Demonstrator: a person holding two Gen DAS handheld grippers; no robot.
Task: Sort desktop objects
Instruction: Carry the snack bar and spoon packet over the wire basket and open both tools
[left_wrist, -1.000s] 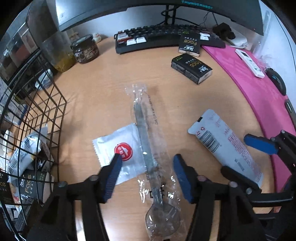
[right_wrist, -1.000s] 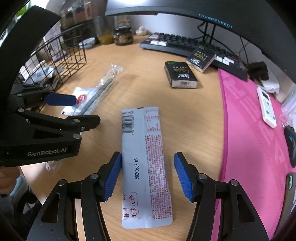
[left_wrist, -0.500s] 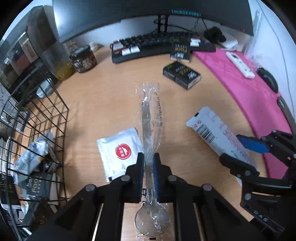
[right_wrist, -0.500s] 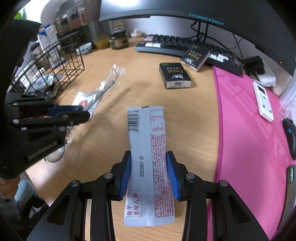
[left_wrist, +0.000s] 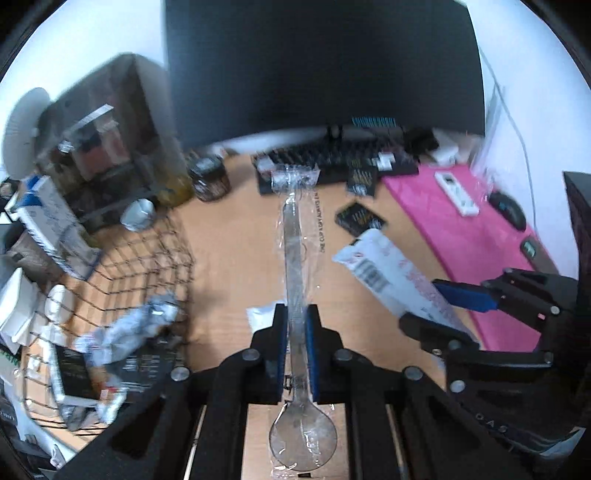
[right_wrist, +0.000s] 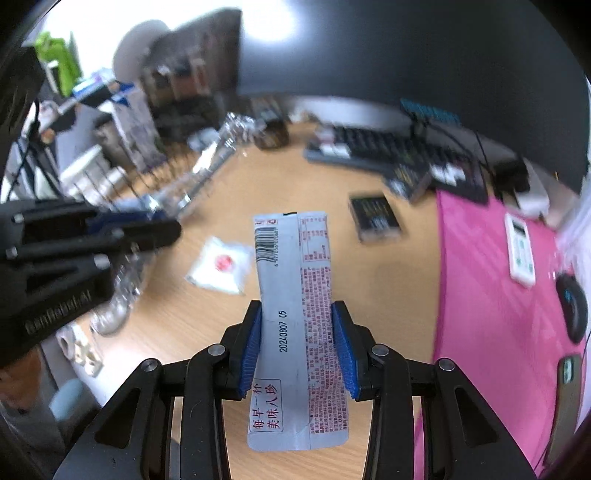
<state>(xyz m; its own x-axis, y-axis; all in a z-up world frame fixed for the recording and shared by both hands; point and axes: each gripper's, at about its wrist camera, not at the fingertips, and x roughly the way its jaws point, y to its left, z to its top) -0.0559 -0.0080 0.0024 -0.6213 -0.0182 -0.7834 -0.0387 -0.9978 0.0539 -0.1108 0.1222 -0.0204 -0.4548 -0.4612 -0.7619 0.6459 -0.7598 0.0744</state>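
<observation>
left gripper (left_wrist: 295, 328) clamps wrapped spoon (left_wrist: 293, 258) | right gripper (right_wrist: 298, 343) pinches grey sachet (right_wrist: 295, 280) | only right view: white packet (right_wrist: 221, 264), 10 o'clock | only left view: wire basket (left_wrist: 122, 280), 9 o'clock

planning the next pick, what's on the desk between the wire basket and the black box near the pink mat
In the right wrist view, between the wire basket and the black box, the wooden desk holds only the white sachet with a red dot.
</observation>
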